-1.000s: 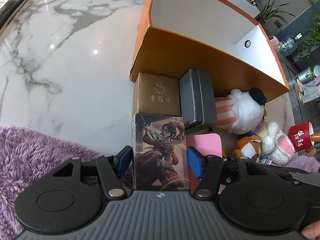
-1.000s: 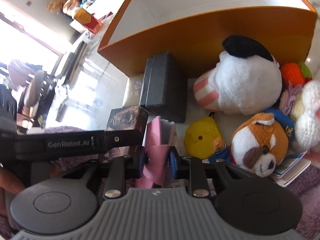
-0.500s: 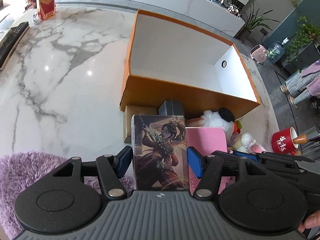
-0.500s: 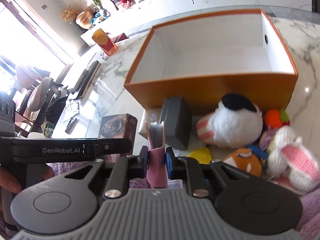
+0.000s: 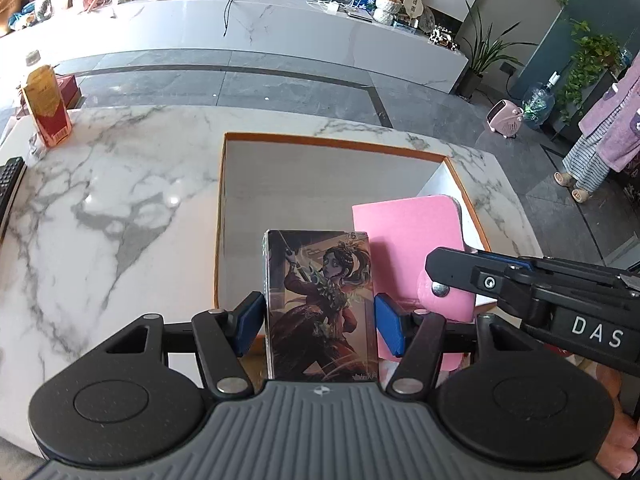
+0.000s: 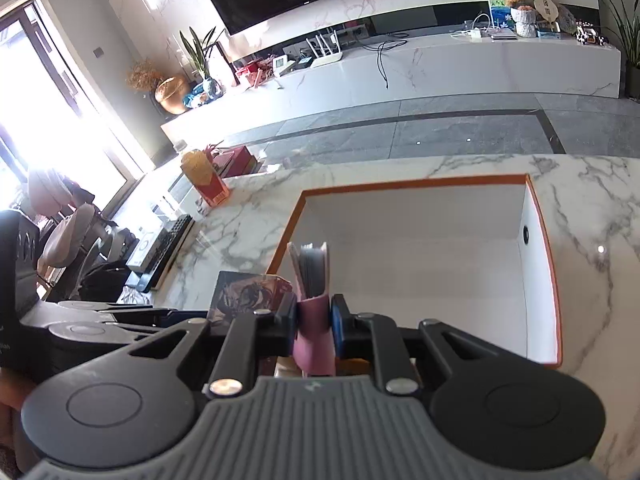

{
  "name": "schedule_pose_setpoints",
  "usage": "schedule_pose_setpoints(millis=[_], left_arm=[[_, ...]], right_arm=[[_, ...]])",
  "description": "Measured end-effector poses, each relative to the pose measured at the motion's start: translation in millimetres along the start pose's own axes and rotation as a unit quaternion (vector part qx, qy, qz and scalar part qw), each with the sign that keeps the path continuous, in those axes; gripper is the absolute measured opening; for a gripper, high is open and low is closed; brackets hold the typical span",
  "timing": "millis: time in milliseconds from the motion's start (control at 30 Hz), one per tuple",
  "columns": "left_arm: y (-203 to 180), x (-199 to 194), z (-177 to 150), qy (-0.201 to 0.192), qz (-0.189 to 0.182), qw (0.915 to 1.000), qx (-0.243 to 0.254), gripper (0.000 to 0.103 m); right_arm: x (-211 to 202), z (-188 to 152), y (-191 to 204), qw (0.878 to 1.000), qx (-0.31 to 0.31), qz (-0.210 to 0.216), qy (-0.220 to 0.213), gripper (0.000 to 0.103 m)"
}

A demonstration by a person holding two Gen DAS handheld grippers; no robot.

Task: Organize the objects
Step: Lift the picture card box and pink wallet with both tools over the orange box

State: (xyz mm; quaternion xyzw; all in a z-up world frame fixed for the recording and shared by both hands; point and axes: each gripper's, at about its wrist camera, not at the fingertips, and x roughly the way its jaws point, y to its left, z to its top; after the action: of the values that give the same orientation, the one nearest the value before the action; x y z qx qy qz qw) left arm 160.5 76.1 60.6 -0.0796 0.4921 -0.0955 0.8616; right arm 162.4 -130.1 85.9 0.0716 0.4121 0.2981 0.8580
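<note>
1. The left gripper (image 5: 318,316) gripped an illustrated card box (image 5: 320,304) upright, its pads pressed on both long sides.
2. The right gripper (image 6: 314,322) was clamped narrow on a pink notebook (image 6: 314,340), spine down.
3. The orange storage box (image 5: 320,142) lay open just beyond and below both; the left-hand load sat near its near-left corner, so it probably drops first.
</note>
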Motion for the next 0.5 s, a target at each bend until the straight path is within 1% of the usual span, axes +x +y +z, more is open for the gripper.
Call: schedule_pose_setpoints(millis=[133,233,333,400,500], left_arm=[[-0.4,27.1,21.3,0.011,0.010,0.9999,0.008,0.070],[-0.7,49.4,26.9,0.020,0.022,0.9994,0.017,0.070],[-1.1,71.5,27.4,0.035,0.039,0.9983,0.026,0.070],[-0.1,85.2,26.6,0.050,0.044,0.9973,0.030,0.070],[0.9,102.1,23.7,0.068,0.056,0.9955,0.035,0.070]], right_arm=[[23.9,23.5,-11.6,1.000,-0.001,-0.025,-0.002,0.018],[45.9,32.5,-23.4,0.999,0.001,-0.040,0.008,0.018],[70.5,34.3,-36.8,0.999,0.013,-0.043,0.029,0.018],[85.5,32.7,-45.2,0.998,0.022,-0.043,0.045,0.018],[104.2,24.7,-54.9,0.996,0.037,-0.038,0.065,0.018]])
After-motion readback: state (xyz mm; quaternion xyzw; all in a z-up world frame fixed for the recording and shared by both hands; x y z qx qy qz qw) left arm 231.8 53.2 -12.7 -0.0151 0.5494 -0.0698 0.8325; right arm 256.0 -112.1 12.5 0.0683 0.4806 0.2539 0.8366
